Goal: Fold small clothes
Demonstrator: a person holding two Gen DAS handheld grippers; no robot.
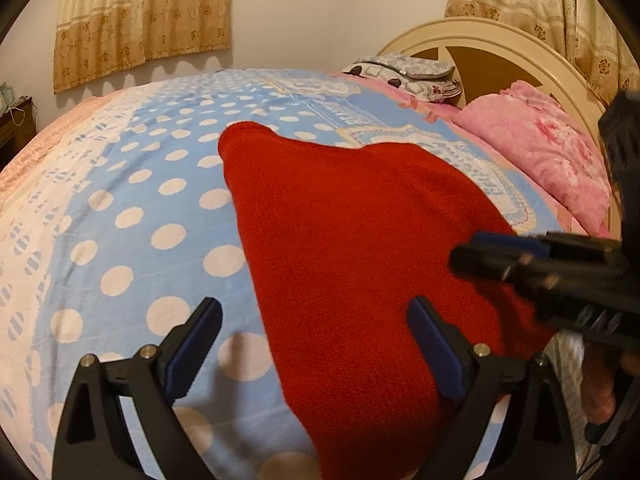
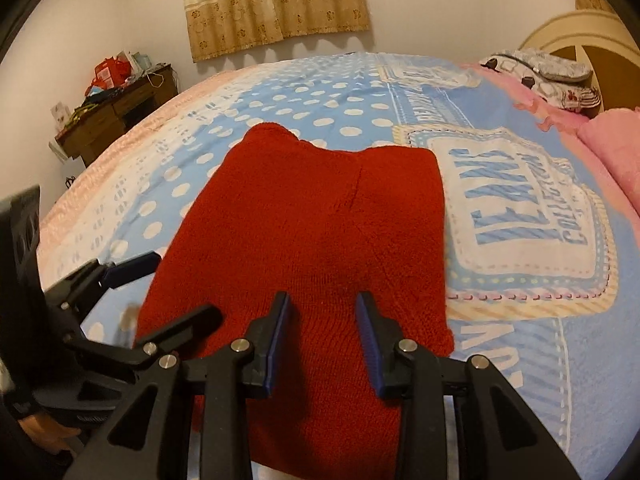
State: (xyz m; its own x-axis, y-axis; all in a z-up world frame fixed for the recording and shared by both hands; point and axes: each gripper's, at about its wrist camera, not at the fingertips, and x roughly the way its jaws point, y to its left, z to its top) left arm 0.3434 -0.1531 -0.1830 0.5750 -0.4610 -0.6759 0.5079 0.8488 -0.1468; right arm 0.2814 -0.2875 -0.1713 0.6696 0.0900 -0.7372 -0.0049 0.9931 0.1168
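Note:
A red knitted garment [image 1: 352, 240] lies flat on the blue polka-dot bedspread [image 1: 132, 208]; it also shows in the right wrist view [image 2: 316, 232], with a lengthwise crease right of its middle. My left gripper [image 1: 314, 336] is wide open, hovering over the garment's near left edge, one finger over the bedspread and one over the cloth. My right gripper [image 2: 323, 320] is partly open and empty, just above the near middle of the garment. It shows blurred in the left wrist view [image 1: 480, 256]. The left gripper shows at the left in the right wrist view [image 2: 132, 268].
Pink pillows [image 1: 548, 148] and a patterned pillow [image 1: 404, 72] lie at the cream headboard [image 1: 496, 36] on the right. A cluttered wooden desk [image 2: 116, 108] stands beyond the bed's far left corner. Curtains [image 2: 276, 4] hang on the far wall.

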